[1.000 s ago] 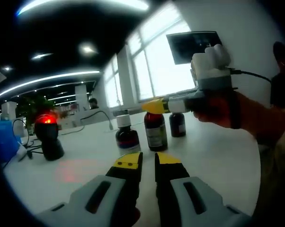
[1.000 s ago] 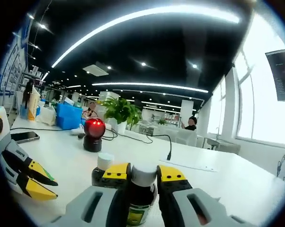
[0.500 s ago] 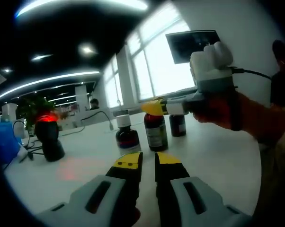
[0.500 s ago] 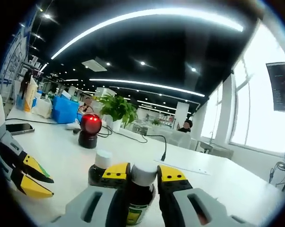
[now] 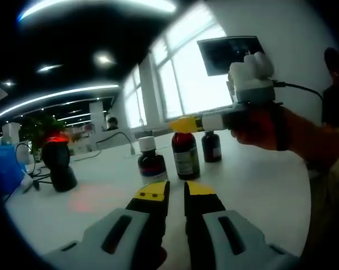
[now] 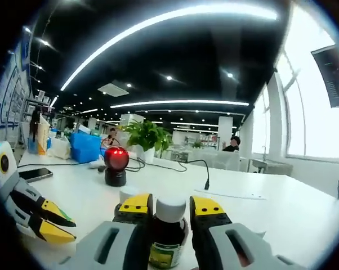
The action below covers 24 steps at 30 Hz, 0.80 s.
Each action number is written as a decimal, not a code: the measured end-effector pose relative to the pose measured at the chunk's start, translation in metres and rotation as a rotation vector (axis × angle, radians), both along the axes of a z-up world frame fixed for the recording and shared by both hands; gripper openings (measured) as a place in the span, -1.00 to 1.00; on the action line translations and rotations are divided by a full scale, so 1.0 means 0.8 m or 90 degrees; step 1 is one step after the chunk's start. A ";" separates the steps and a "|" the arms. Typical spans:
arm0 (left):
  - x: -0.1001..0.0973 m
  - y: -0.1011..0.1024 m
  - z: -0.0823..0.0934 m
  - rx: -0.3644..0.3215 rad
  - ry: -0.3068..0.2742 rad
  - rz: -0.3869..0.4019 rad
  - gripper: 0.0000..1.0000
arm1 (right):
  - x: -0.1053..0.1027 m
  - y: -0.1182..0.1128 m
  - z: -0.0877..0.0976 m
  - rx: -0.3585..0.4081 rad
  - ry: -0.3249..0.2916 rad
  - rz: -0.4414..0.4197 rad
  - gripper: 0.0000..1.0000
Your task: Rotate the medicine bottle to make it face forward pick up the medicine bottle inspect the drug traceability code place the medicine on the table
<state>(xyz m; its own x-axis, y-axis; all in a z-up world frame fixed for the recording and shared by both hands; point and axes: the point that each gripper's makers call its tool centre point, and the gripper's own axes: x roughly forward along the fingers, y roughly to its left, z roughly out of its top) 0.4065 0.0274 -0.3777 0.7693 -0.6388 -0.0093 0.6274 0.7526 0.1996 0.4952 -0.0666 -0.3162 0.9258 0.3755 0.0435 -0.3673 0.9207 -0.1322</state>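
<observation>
My right gripper (image 6: 171, 207) is clamped on the medicine bottle (image 6: 168, 233), jaws pressing both sides of its neck just under the white cap; dark glass, pale label at the bottom. In the left gripper view that same bottle (image 5: 185, 154) sits at 12 o'clock from my jaws, the right gripper's yellow tips at its cap; can't tell if its base touches the white table (image 5: 254, 180) or is just off it. A hand (image 5: 259, 126) holds that gripper, coming in from 3 o'clock.

My left gripper (image 5: 175, 191) holds nothing, its jaws nearly together with a thin gap, low over the table. In the right gripper view it (image 6: 52, 222) shows at 9 o'clock, yellow tips apart from the bottle.

A second dark bottle with white cap (image 5: 151, 160) stands just beside the held one at its 9 o'clock; a third small dark bottle (image 5: 211, 146) stands at its 2 o'clock. A black scanner with a red light (image 6: 116, 166) stands farther back at 11 o'clock, cables near it. A phone (image 6: 35, 174) lies at 9 o'clock. A potted plant (image 6: 146, 138) is behind the scanner.
</observation>
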 end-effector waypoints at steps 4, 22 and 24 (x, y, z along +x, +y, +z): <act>0.001 0.001 0.000 0.000 0.000 0.000 -0.93 | 0.000 0.001 0.003 0.051 0.016 0.042 -0.57; 0.002 0.001 -0.001 0.002 0.001 0.003 -0.93 | 0.005 0.005 -0.003 0.115 0.068 0.142 -0.63; 0.002 0.001 -0.001 0.002 0.001 0.002 -0.93 | 0.005 0.007 -0.003 0.119 0.071 0.149 -0.66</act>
<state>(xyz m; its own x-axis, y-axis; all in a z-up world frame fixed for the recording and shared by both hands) 0.4083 0.0281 -0.3785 0.7717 -0.6358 -0.0124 0.6248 0.7545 0.2006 0.4991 -0.0613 -0.3186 0.8185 0.5734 0.0352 -0.5741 0.8144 0.0841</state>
